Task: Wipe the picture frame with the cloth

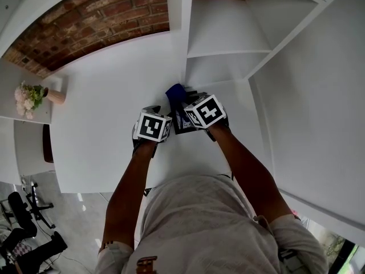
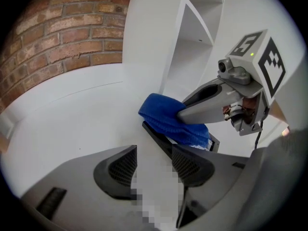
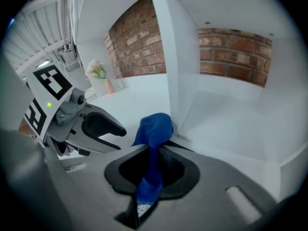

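Observation:
My left gripper (image 2: 154, 161) is shut on the near end of the picture frame (image 2: 155, 135), a flat frame with a dark edge lying low over the white table (image 1: 108, 124). The blue cloth (image 2: 168, 117) rests bunched on the frame's far end. My right gripper (image 3: 153, 150) is shut on that cloth (image 3: 154, 126), which hangs down between its jaws. In the head view both grippers sit side by side, left gripper (image 1: 152, 112) and right gripper (image 1: 187, 100), with the cloth (image 1: 175, 90) just ahead and the frame (image 1: 181, 124) between them. The frame's face is mostly hidden.
A white shelf unit (image 1: 228, 50) with open compartments stands right in front of the grippers. A brick wall (image 1: 97, 21) runs behind the table. A vase of flowers (image 1: 34, 96) stands at the far left, and an office chair (image 1: 23, 216) is on the floor below left.

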A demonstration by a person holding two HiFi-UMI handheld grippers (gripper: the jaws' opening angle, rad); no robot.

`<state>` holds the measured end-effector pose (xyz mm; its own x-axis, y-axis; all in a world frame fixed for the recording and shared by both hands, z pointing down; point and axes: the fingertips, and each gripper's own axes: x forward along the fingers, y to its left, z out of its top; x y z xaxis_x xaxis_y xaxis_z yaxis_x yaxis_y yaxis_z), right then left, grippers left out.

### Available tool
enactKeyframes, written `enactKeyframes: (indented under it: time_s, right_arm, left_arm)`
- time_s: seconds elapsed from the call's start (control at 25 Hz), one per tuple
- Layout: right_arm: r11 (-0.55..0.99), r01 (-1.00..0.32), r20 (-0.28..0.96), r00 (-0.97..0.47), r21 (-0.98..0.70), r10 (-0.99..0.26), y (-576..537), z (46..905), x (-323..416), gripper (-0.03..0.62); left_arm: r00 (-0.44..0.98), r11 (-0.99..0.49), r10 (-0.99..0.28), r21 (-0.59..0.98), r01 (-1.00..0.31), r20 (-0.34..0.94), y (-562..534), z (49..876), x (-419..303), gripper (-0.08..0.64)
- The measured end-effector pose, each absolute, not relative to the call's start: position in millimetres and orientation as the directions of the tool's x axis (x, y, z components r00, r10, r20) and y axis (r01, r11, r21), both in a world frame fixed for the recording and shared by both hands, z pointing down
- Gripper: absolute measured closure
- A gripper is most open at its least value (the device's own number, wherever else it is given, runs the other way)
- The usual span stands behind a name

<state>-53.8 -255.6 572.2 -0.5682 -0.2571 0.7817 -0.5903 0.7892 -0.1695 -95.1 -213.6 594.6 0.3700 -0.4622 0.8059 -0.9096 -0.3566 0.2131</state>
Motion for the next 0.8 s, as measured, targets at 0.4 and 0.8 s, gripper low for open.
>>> enactKeyframes:
  time_s: [0.4, 0.8]
  right_arm:
    - [0.717, -0.680, 0.802, -0.509, -0.152, -0.313, -266, 570, -2, 0.546]
    - [0.652, -0.745, 0.797, -0.474, -0.137, -0.374, -271, 562, 42, 0.546]
  left_arm:
    - [0.377, -0.357, -0.469, 0.220, -0.908, 0.799, -212, 594, -96, 0.339]
    - [0.387, -0.363, -0.467, 0.227, -0.904, 0.795, -212, 595, -96, 0.339]
